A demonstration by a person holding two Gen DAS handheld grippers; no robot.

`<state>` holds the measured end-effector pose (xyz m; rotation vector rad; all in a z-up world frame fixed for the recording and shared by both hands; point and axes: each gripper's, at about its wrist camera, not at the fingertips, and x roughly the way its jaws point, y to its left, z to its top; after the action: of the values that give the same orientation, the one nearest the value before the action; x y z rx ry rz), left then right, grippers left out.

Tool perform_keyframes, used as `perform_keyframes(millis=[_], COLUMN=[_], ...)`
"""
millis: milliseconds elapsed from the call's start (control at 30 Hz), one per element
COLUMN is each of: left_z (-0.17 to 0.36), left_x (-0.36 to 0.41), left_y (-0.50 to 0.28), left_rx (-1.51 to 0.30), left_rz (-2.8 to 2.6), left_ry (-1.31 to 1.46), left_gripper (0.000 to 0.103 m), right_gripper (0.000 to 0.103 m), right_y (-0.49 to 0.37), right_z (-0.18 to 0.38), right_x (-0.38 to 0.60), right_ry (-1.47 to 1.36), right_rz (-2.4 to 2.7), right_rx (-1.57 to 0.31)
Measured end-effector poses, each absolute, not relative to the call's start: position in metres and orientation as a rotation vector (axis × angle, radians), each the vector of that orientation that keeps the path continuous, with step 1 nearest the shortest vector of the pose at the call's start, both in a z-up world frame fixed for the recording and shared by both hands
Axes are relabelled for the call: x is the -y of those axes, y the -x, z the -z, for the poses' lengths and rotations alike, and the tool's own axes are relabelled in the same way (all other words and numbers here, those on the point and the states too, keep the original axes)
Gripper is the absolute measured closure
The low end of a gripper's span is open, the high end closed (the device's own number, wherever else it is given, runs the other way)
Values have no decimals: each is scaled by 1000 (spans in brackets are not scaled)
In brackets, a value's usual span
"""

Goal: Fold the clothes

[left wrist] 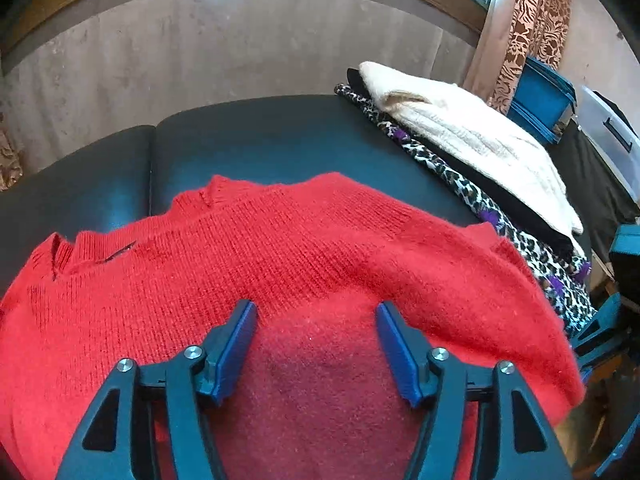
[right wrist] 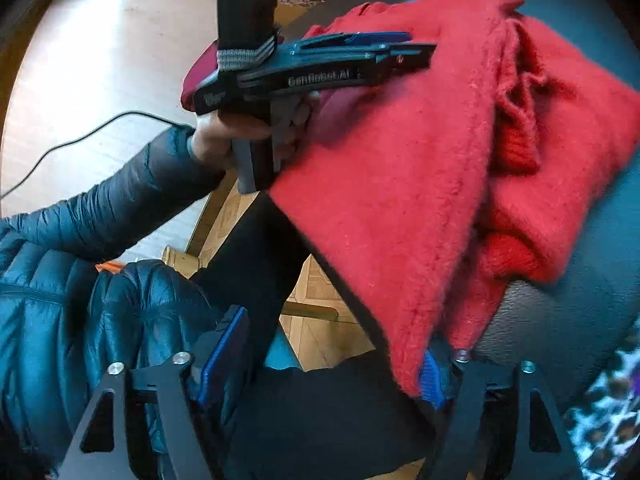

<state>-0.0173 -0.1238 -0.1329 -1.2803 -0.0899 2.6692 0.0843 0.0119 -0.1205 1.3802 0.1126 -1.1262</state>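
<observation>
Glossy black table (left wrist: pixel 280 136), fuzzy red sweater (left wrist: pixel 320 240)

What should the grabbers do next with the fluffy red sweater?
Probably close the open left gripper on the fluffy red knitted sweater it hovers over. The sweater is already partly folded on the black padded table, and the right gripper is open too, beside the sweater's hanging edge, so neither holds anything for the next fold.

**Red sweater, partly folded**

I see the fuzzy red knit sweater (left wrist: pixel 304 248) filling the lower centre of the frame, lying on the dark table, neckline at left, sides folded inward, one edge overhanging the table's near side.
</observation>
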Motion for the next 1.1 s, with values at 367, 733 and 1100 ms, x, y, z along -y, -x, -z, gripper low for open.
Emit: perform_keyframes(millis=[367, 733, 1100], left_z=[133, 87, 119], left_x=[131, 269, 391], left_y=[17, -119, -292], left_rx=[179, 702, 972], left_rz=[-2659, -2799, -2957], left_ry=[1239, 1112, 1136], left_gripper=[38, 40, 39], right_gripper=[25, 8, 0], right_y=[-82, -81, -64], right_z=[75, 16, 67], right_x=[-27, 82, 205], right_ry=[-1326, -997, -975], right_rz=[1484, 1759, 1857], right_rx=[-121, -9, -286])
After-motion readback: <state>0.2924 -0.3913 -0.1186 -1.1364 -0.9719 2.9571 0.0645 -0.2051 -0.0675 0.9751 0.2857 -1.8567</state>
